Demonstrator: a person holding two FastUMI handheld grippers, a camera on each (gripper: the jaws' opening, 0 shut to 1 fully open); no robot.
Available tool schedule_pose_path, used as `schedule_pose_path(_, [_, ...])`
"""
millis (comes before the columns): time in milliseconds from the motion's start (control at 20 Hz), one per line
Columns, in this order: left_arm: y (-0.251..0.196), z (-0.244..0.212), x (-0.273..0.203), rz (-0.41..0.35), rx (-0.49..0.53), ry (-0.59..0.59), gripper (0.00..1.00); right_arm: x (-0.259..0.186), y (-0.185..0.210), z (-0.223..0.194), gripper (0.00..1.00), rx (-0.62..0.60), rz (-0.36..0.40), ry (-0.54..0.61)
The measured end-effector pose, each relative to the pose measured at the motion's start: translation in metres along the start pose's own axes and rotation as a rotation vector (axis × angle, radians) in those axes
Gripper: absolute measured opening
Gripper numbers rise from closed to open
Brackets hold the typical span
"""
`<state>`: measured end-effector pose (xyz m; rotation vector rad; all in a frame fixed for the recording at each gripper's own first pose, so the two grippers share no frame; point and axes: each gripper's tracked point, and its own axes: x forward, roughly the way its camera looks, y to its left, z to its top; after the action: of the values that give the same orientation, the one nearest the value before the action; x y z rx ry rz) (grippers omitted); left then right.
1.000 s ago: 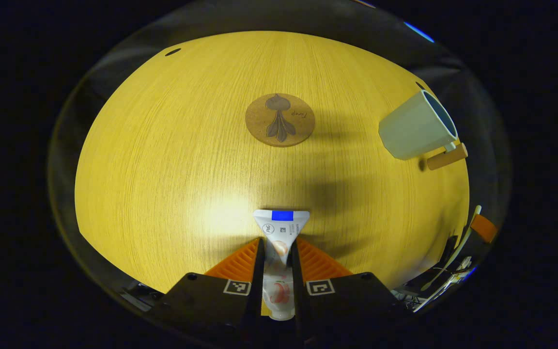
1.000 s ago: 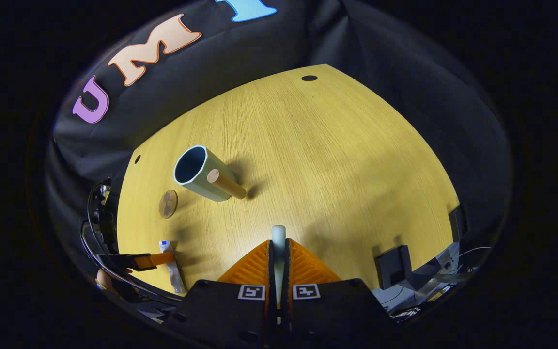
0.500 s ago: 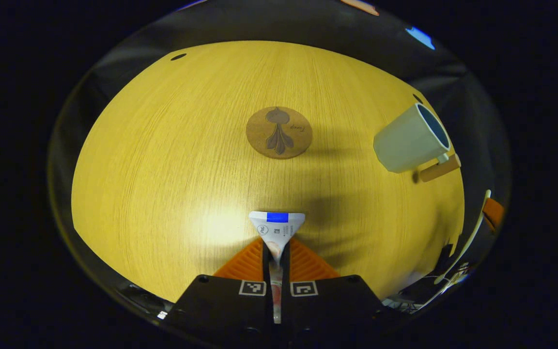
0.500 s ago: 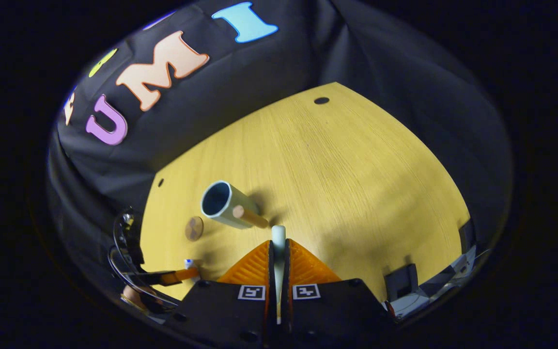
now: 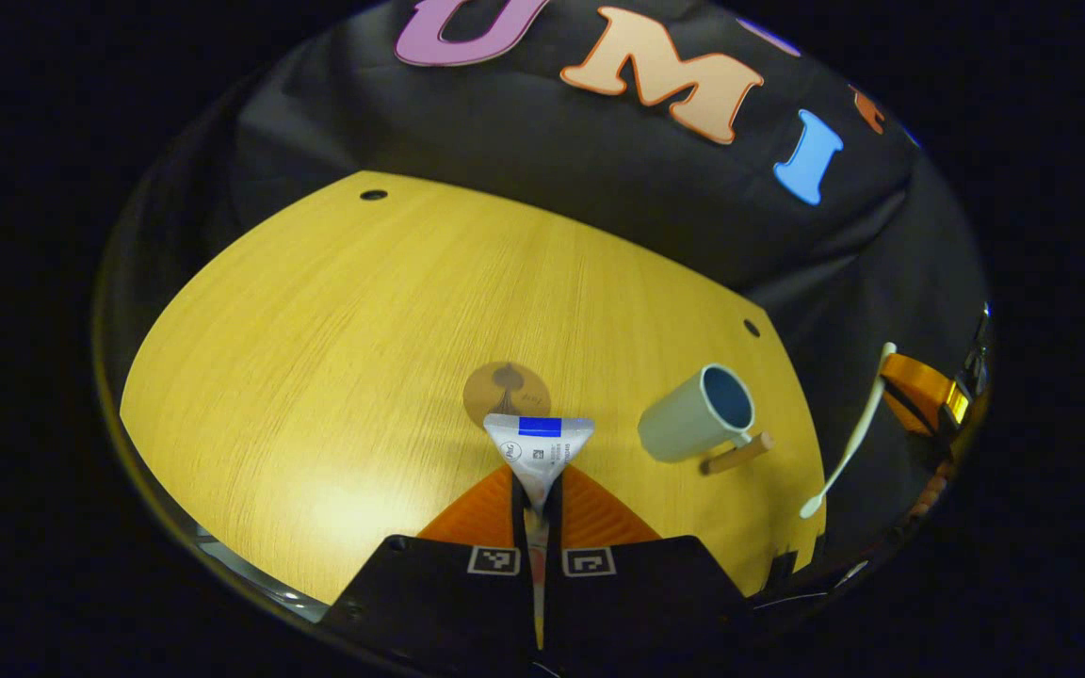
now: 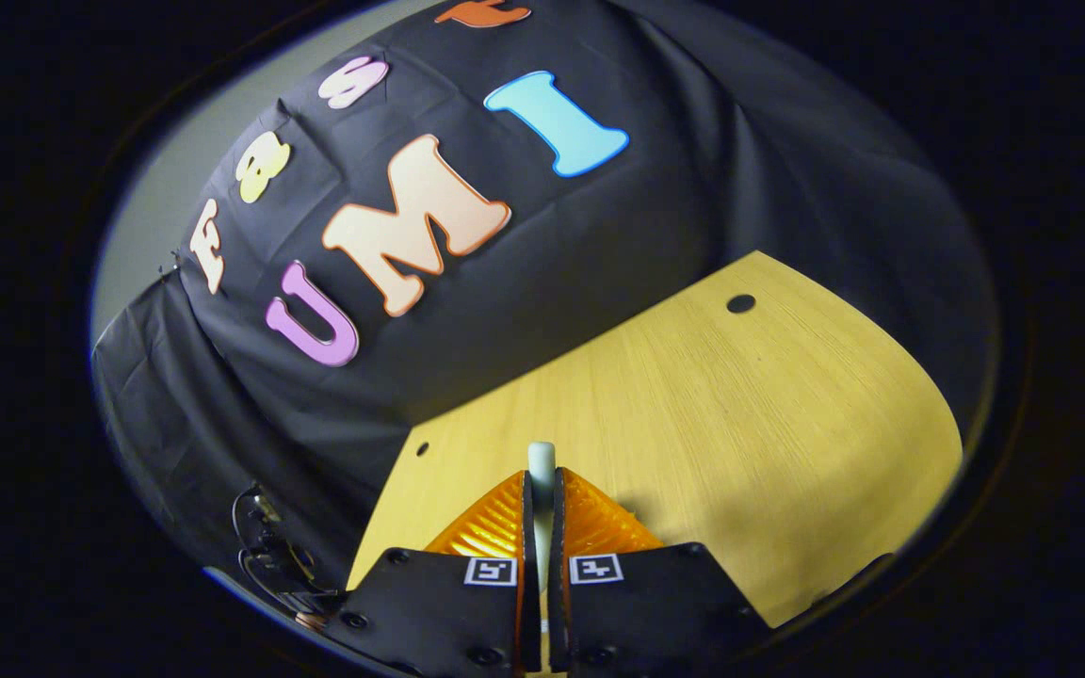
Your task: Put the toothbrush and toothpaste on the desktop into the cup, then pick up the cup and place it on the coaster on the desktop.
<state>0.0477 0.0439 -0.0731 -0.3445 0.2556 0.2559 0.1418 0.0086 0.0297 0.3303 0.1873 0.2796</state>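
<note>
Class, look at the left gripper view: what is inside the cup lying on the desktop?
The cup lies tipped, mouth open to the camera. Only a dark hollow shows, with nothing poking out; its deepest part is shadowed.

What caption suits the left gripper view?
Left claw grips white toothpaste tube above wooden desktop, near pale mug.

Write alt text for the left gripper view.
The left gripper is shut on a toothpaste tube, held above a wooden desktop. Beyond lie a round coaster and a cup with a wooden handle; at far right, the other gripper carries a toothbrush.
</note>
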Motion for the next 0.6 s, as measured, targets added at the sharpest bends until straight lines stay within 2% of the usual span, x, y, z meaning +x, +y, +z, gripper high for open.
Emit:
schedule_pose_path(250, [-0.032,0.064,-0.019,-0.086,0.032,-0.208,0.03,0.032,0.017,0.031,0.03,0.022,0.095,-0.097])
schedule_pose_path(300, [-0.039,0.074,-0.02,-0.106,0.046,-0.24,0.02,0.037,0.017,0.032,0.06,0.001,0.101,-0.114])
schedule_pose_path(600, [-0.082,0.11,-0.012,-0.195,0.139,-0.365,0.02,0.085,0.014,0.005,0.06,-0.224,0.093,-0.155])
